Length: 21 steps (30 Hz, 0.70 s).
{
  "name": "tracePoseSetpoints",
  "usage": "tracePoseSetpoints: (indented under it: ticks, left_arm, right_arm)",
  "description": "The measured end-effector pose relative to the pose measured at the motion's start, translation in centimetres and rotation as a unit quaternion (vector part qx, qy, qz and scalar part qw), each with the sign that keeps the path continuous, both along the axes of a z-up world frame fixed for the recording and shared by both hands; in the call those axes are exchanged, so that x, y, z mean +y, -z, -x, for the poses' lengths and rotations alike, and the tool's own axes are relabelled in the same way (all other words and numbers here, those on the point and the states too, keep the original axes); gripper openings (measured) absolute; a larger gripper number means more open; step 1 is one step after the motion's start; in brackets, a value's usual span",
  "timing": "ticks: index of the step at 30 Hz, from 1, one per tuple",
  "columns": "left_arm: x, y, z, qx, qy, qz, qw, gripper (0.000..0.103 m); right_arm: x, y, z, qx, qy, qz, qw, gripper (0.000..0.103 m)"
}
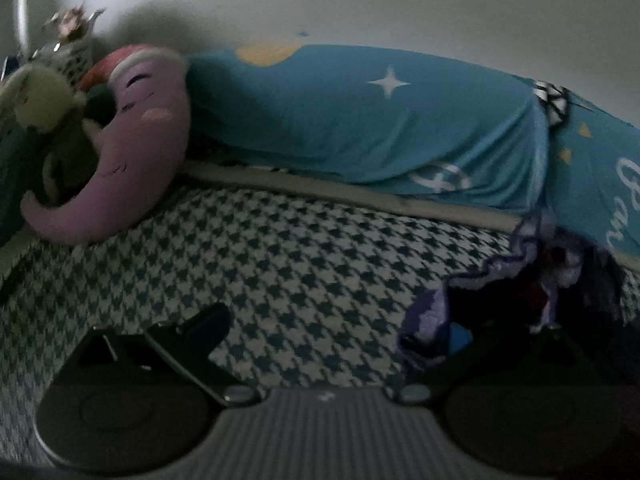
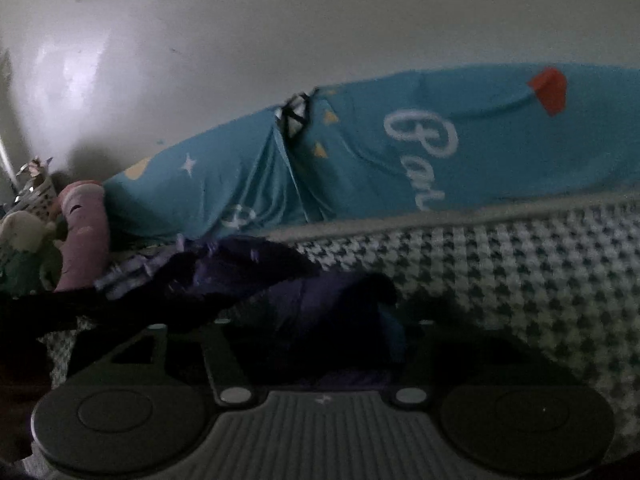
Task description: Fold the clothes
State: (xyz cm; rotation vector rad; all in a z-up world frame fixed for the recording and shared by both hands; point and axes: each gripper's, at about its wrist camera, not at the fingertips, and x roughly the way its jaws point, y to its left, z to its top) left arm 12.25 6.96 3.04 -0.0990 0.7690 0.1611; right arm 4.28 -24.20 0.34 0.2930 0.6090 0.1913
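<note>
Spanning a gap with jaws apart, the right tongs sit low over the dark purple garment, which lies loose between the fingers, unclamped. The left tongs also stand apart; the left finger is clear, the right one is hidden under the garment's ruffled edge. The garment rests on the houndstooth bed cover, in front of the blue pillow and purple plush toy.
</note>
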Motion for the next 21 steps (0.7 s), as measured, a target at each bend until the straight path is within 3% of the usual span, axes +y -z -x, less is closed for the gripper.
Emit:
tracePoseSetpoints:
  ticks: [4, 6, 8, 11, 13, 17, 21]
  left_arm:
    - [1.6, -0.6, 0.6, -0.019, 0.0, 0.072, 0.9972, 0.103]
    - [2.2, -0.9, 0.9, -0.028, 0.003, 0.096, 0.995, 0.103]
    - [2.4, -1.1, 1.2, -0.037, 0.014, 0.105, 0.9937, 0.103]
    - [2.9, -1.2, 1.5, -0.042, 0.016, 0.121, 0.9916, 0.103]
    - [3.6, -0.8, 1.3, -0.031, 0.004, 0.139, 0.9898, 0.103]
    - [4.6, 0.1, 1.0, -0.009, -0.05, 0.127, 0.9906, 0.103]
    - [4.7, -0.4, 1.6, -0.029, -0.038, 0.137, 0.9893, 0.103]
  right_arm:
    - [0.0, 1.1, -1.1, 0.021, 0.01, -0.009, 1.0, 0.063]
    - [0.1, 1.6, -1.3, 0.029, 0.021, -0.005, 0.999, 0.047]
    - [0.0, 1.7, -1.4, 0.03, 0.028, -0.002, 0.999, 0.025]
    - [-0.4, 1.3, -1.1, 0.014, 0.033, -0.012, 0.999, 0.011]
    - [-0.4, 0.5, -0.5, -0.01, 0.03, -0.009, 0.999, 0.01]
    - [-0.7, -1.4, 0.8, -0.053, 0.058, 0.007, 0.997, 0.008]
    - [-1.8, -2.6, 1.6, -0.071, 0.096, 0.02, 0.993, 0.008]
